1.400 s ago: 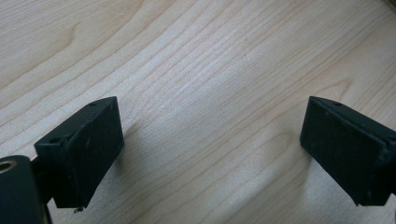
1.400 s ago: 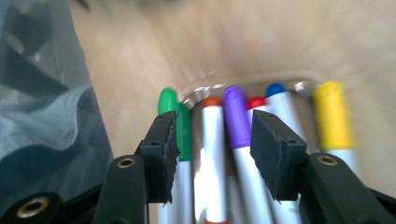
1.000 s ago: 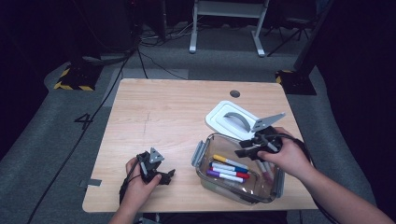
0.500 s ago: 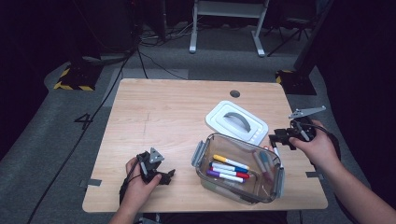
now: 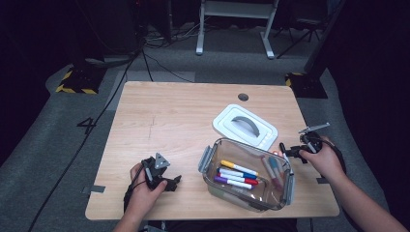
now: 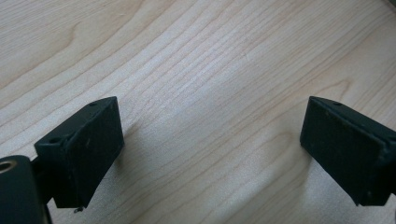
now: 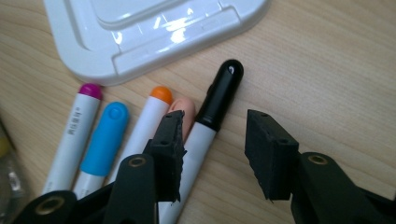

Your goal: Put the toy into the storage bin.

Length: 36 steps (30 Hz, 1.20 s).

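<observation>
Pale wood grain runs across the table (image 5: 169,125), with dark floor all round it. Work in hand looks like gathering markers into the clear box (image 5: 247,175), whose white lid (image 5: 245,126) lies off, just behind it.

Seen in the right gripper view, a row of loose markers lies on the wood just below the lid's edge. The black-capped marker (image 7: 218,100) runs away from the right gripper (image 7: 212,149), its cap pointing forward and a little to the right towards the lid, its white barrel passing back under the inner face of the left-hand jaw. The jaws have just been closing and stand part open; the barrel lies at the left side of the gap, and no pad presses on it. To the left of that jaw lie a peach-tipped (image 7: 184,109), an orange-capped (image 7: 152,119), a blue-capped (image 7: 105,140) and a purple-capped marker (image 7: 77,128), all roughly parallel.

So the long axis runs nearly along the gripper's own line. My guess is the gripper must shift slightly left to centre the barrel before it closes.

The left gripper (image 6: 210,154) hangs over bare wood with jaws wide apart and nothing between them, well away from the markers; the right hand (image 5: 323,155) is far nearer.
</observation>
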Each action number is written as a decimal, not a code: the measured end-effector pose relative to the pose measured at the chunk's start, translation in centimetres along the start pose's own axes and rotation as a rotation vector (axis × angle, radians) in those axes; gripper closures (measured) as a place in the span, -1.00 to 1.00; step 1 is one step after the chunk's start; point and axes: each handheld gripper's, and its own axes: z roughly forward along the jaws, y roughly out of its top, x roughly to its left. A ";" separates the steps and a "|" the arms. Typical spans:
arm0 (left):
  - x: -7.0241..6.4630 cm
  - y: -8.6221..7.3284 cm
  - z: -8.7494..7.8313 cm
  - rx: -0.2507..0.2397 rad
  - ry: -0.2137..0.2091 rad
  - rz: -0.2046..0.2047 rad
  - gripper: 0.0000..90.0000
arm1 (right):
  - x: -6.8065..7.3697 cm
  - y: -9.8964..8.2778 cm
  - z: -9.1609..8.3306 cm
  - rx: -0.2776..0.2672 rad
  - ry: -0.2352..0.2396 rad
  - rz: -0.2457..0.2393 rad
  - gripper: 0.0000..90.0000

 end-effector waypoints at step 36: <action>0.0 0.0 0.0 0.000 0.000 0.000 -0.85 | -0.3 0.1 -3.8 -0.063 -0.001 0.019 0.72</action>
